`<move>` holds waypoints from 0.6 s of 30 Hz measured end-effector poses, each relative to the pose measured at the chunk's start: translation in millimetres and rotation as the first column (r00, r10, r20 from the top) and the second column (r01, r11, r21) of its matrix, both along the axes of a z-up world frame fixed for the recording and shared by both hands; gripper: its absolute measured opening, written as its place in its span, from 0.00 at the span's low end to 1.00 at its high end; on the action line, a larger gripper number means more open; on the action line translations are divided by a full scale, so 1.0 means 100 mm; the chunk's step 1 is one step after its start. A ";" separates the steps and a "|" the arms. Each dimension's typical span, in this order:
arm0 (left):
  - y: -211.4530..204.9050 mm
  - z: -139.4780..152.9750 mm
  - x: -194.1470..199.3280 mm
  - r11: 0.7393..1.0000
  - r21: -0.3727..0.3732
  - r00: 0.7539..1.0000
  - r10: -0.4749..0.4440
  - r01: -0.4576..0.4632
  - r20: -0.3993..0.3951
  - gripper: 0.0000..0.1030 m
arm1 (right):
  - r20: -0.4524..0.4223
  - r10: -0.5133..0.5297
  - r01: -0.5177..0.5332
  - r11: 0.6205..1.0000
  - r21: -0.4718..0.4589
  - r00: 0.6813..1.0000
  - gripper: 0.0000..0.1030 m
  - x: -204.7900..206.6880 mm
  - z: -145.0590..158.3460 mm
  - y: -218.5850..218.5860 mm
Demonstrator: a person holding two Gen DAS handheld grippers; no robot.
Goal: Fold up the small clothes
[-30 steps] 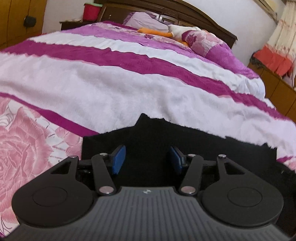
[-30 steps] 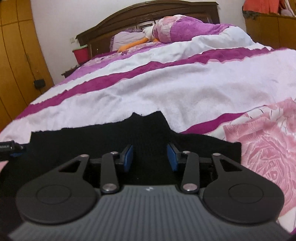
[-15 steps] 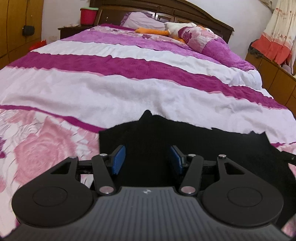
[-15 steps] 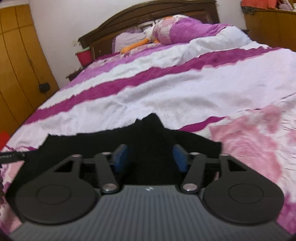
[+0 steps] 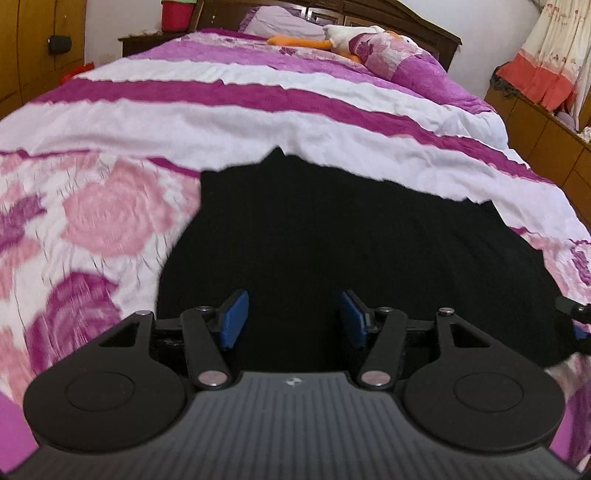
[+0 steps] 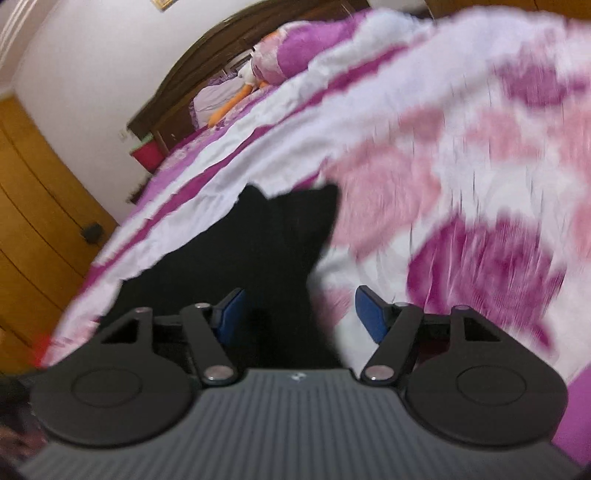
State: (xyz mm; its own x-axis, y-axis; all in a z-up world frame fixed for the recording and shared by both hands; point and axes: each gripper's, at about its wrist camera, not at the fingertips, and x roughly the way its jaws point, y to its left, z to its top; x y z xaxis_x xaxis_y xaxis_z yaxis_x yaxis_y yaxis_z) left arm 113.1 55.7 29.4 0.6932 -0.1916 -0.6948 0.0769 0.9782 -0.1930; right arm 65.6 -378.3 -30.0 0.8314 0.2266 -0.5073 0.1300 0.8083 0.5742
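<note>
A small black garment lies flat on the pink, white and magenta bedspread. My left gripper is open and empty, low over the garment's near left part. My right gripper is open and empty over the garment's right edge, with its left pad above the black cloth and its right pad above the bedspread. The tip of the right gripper shows at the right edge of the left wrist view. The right wrist view is tilted and blurred.
A plush duck and a pillow lie by the dark wooden headboard. A red bin stands on a nightstand at the far left. Wooden cabinets run along the right side; a wardrobe stands at the left.
Both grippers have pulled back toward the near edge of the bed and opened wider. The right gripper has swung right and tilted, so more rose-patterned bedspread shows. The garment stays flat.
</note>
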 end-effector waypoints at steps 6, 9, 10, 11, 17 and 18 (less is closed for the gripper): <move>-0.09 -0.09 -0.02 0.999 0.032 1.000 -0.002 0.002 -0.015 0.64 | 0.026 0.021 -0.023 0.998 0.062 0.999 0.66 -0.05 -0.06 0.15; -0.12 -0.13 -0.01 0.999 0.037 1.000 0.004 -0.003 -0.017 0.66 | 0.038 -0.005 0.003 0.998 0.062 0.999 0.66 -0.05 -0.08 0.22; -0.13 -0.14 0.00 0.999 0.043 1.000 0.006 -0.006 -0.017 0.67 | 0.040 -0.015 0.012 0.997 0.073 0.999 0.66 -0.03 -0.12 0.22; -0.14 -0.14 0.00 0.999 0.048 1.000 0.009 -0.008 -0.016 0.67 | 0.043 -0.028 0.024 0.995 0.095 0.999 0.66 -0.03 -0.16 0.21; -0.17 -0.15 0.01 0.998 0.066 1.000 0.011 -0.010 -0.010 0.69 | 0.065 -0.033 0.025 0.993 0.117 0.997 0.63 0.09 -0.24 0.23; -0.17 -0.15 0.01 0.998 0.064 1.000 0.012 -0.011 -0.011 0.69 | 0.065 -0.028 0.019 0.991 0.135 0.997 0.45 0.12 -0.25 0.23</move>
